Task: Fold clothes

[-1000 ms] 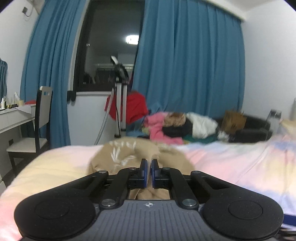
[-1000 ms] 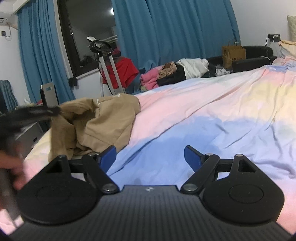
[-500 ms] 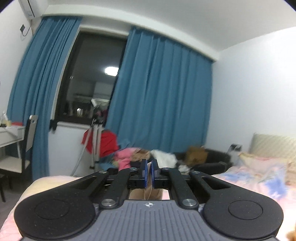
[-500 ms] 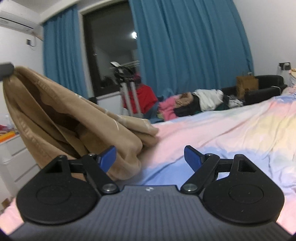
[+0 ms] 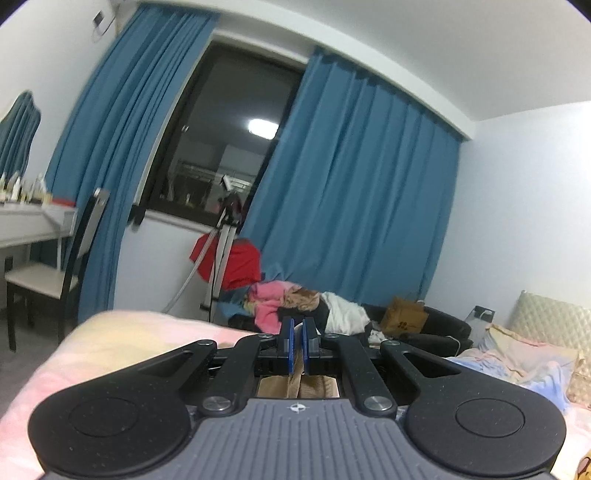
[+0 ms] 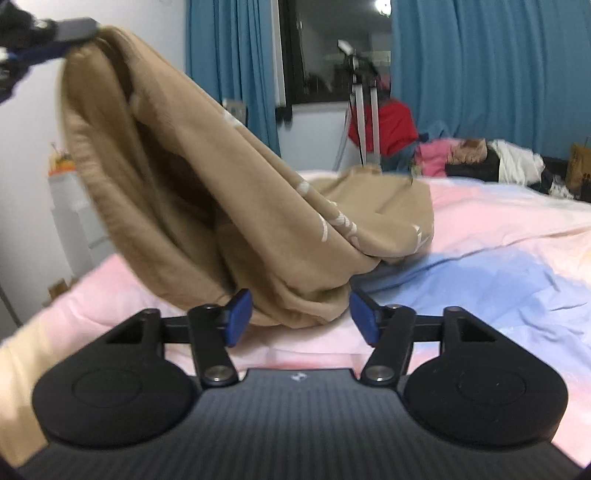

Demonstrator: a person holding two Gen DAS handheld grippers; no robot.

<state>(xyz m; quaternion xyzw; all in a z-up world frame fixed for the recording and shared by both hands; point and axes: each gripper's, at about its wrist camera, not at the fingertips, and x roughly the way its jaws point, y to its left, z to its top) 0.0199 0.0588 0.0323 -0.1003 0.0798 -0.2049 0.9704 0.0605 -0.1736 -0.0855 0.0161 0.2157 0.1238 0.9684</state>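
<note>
Left gripper (image 5: 298,341) is clamping a pinch of tan fabric, blue pads nearly touching with cloth showing between and below them; it's pointing up toward the curtains (image 5: 351,206) with the bed (image 5: 122,332) below it. Right gripper (image 6: 295,314) is sitting wide apart, holding nothing, with a hanging fold of the tan garment (image 6: 229,206) bulging just ahead of and between its fingers. From the right wrist view the garment is hanging from a high point up-left, where the left gripper (image 6: 74,31) is pinching it, and draping down-right so its far end is lying on the bed (image 6: 498,258). Judgement: this is a lift-and-spread step. To do it well, the right one should be closing on an edge or corner rather than on the bunched middle, then both should be pulling apart so the cloth is hanging flat before going down; grabbing several layers here risks a twisted fold. Count: two grippers, one tan garment in hand, one bed, one loose pile of clothes (image 6: 480,158) far ahead, one tripod (image 6: 364,110), one chair (image 5: 55,273).
</note>
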